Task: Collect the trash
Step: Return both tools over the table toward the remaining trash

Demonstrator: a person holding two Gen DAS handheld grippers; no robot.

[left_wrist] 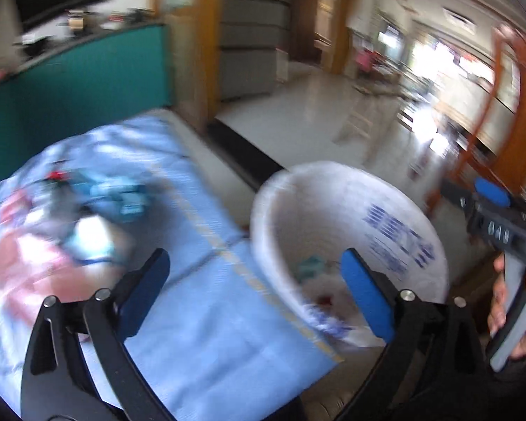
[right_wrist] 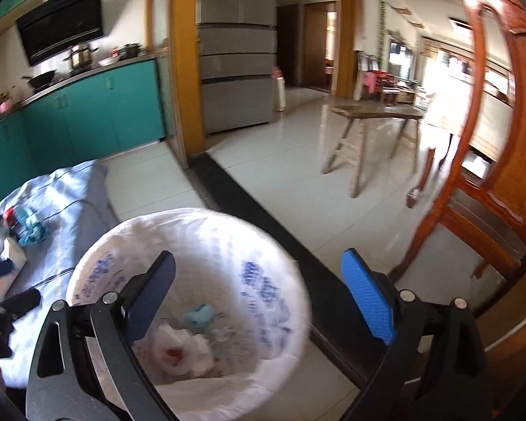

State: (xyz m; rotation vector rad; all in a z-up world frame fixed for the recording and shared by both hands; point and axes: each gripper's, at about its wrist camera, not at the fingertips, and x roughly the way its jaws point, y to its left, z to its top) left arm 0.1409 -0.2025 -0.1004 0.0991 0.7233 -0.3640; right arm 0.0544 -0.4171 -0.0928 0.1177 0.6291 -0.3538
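Note:
A waste bin lined with a white bag printed in blue [left_wrist: 396, 224] [right_wrist: 263, 263] stands on the floor beside a table under a light-blue cloth [left_wrist: 210, 315] [right_wrist: 70, 193]. Inside it lie a teal wad [right_wrist: 198, 315] and crumpled white tissue stained red [right_wrist: 182, 351]. More trash is piled on the cloth: teal wrappers [left_wrist: 122, 196] [right_wrist: 31, 228] and something pink [left_wrist: 28, 263], blurred. My left gripper [left_wrist: 254, 259] is open over the cloth edge and the bin's rim, nothing in it. My right gripper [right_wrist: 259, 256] is open above the bin, holding nothing.
A person's hand [left_wrist: 515, 315] holds the right gripper at the frame's right edge. A red-brown wooden chair [right_wrist: 491, 175] stands right of the bin, a wooden stool [right_wrist: 368, 129] further off on the tiled floor. Teal cabinets [right_wrist: 87, 112] and a grey fridge [right_wrist: 236, 52] line the back.

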